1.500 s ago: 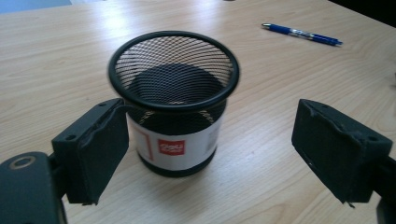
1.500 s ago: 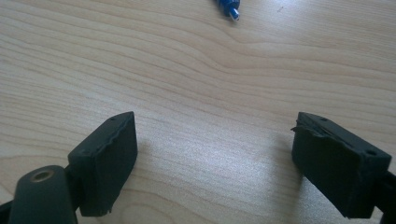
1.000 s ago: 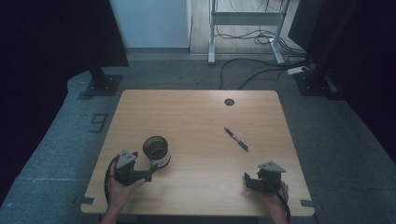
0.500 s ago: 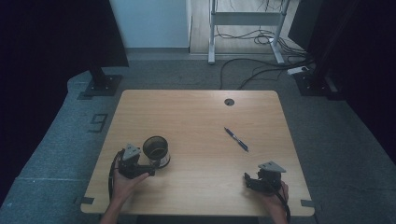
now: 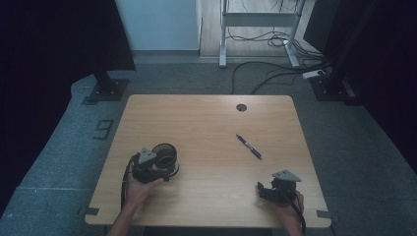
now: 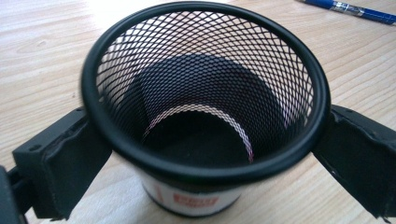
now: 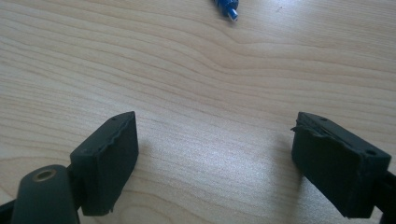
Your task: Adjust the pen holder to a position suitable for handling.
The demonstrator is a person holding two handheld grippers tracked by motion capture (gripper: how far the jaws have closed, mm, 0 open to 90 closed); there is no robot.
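Observation:
A black wire-mesh cup (image 5: 166,151) with a white label stands upright at the table's front left. My left gripper (image 5: 163,163) reaches around it. In the left gripper view the cup (image 6: 205,70) sits between the two jaws, one at each side under the rim. The jaws have just been opening and stand at their widest, and I see no squeeze on the mesh. My right gripper (image 5: 261,189) rests at the front right, open, with bare wood between its jaws (image 7: 215,154). A blue pen (image 5: 248,146) lies right of centre; its tip (image 7: 227,7) is ahead of the right gripper.
The wooden table (image 5: 206,118) has a round cable hole (image 5: 241,107) near its far edge. The pen (image 6: 355,9) lies beyond the cup in the left gripper view. Dark stands and cables are on the floor behind the table.
The left gripper has slid forward and to the right, bringing its jaws around the mesh cup. The cup, the pen and the right gripper have stayed where they were.

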